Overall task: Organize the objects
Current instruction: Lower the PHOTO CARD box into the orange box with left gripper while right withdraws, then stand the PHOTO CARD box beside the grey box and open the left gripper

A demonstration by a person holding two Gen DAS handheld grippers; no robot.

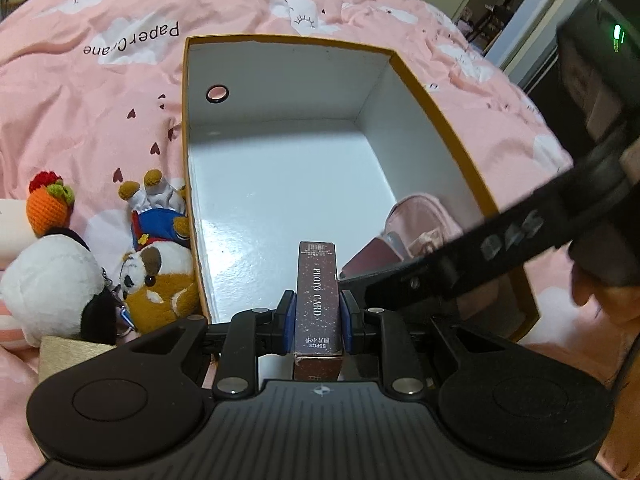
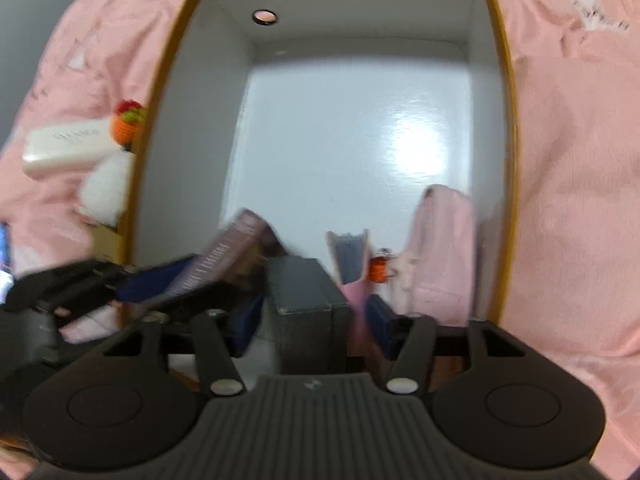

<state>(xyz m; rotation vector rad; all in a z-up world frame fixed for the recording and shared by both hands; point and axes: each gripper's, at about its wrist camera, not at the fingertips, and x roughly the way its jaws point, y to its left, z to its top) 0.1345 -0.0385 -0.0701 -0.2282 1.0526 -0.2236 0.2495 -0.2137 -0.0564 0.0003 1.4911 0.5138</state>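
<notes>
Left wrist: card box (image 1: 319, 300) clamped in left gripper (image 1: 319, 316) over open box (image 1: 440, 120). Right gripper (image 2: 312, 316) closed around grey case (image 2: 304, 308). Pink pouch (image 2: 440, 248) inside; plush toys (image 1: 160, 276) outside, not yet packed.

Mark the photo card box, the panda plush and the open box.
photo card box (image 1: 318, 300), left wrist view, its lettered top face.
panda plush (image 1: 52, 276), left wrist view, white body.
open box (image 1: 276, 208), left wrist view, bare white floor.

Your left gripper (image 1: 319, 312) squeezes tight on something thin between its blue pads (image 1: 289, 316). Your right gripper (image 2: 310, 316) sits just beside it, its fingers wider apart around something dark.
</notes>
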